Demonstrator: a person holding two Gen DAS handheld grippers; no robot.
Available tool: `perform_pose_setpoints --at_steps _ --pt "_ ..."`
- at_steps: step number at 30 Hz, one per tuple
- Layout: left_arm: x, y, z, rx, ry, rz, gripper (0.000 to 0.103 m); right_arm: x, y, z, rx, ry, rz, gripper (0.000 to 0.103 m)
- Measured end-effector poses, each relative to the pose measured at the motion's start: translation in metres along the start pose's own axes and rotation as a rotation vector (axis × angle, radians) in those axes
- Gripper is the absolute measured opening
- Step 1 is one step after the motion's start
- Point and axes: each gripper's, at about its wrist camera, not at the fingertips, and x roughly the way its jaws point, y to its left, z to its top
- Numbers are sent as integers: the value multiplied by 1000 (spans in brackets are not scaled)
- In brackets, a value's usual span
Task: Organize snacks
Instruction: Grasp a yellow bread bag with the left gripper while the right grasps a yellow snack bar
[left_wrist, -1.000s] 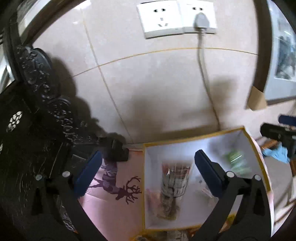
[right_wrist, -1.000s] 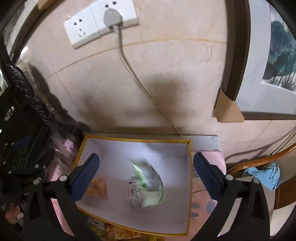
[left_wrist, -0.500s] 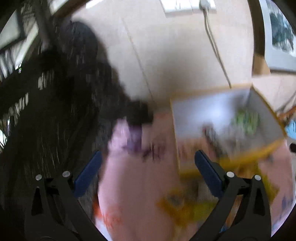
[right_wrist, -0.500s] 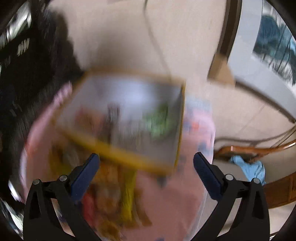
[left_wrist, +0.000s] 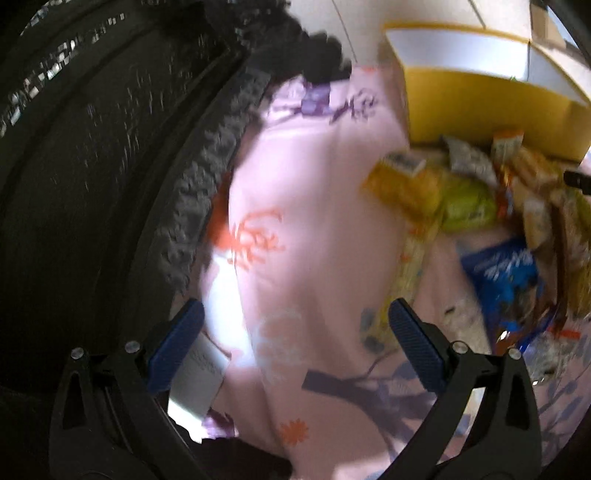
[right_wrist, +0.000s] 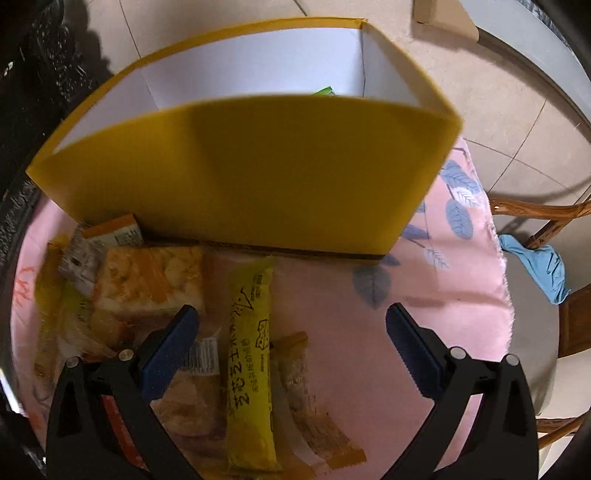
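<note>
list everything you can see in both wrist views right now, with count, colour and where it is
box: 1, yellow outside, white inside, back of the cloth
long stick packet: 1, yellow, in front of the box
square snack pack: 1, orange and cream, left of the stick packet
blue bag: 1, blue, near edge of the snack pile
green packet: 1, green, in the pile
cloth: 1, pink with leaf print, under everything
rag: 1, blue, on the wooden chair at right
left gripper: 1, black with blue pads, open, over bare cloth
right gripper: 1, same colours, open, over the snacks
</note>
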Motion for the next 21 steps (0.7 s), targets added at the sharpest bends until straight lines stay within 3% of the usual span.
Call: perform_pose_setpoints --at_steps 2,4,5,6,7,9,12,16,21 --pt "5 -1 -2 1 26 -2 101 -2 5 -1 -19 -11 -5 102" --pt "7 -4 1 6 35 -1 101 -2 13 -2 -83 -27 -70 98" --pt "6 -7 0 7 36 1 101 1 17 0 -113 -19 -80 86" --pt "4 -10 0 8 36 2 101 5 22 1 -131 5 -70 59" --pt "3 -11 0 6 37 5 101 14 29 3 -144 49 -44 43" --pt "0 -15 -1 -2 34 -5 101 20 32 2 -127 80 -10 22" --pt "5 -20 -2 -9 44 -37 101 15 32 1 -114 92 11 21" --pt "16 -27 5 21 46 -86 101 -19 14 -5 15 33 45 21" --pt "12 -26 34 17 -65 -179 101 -66 7 -16 89 -30 28 21"
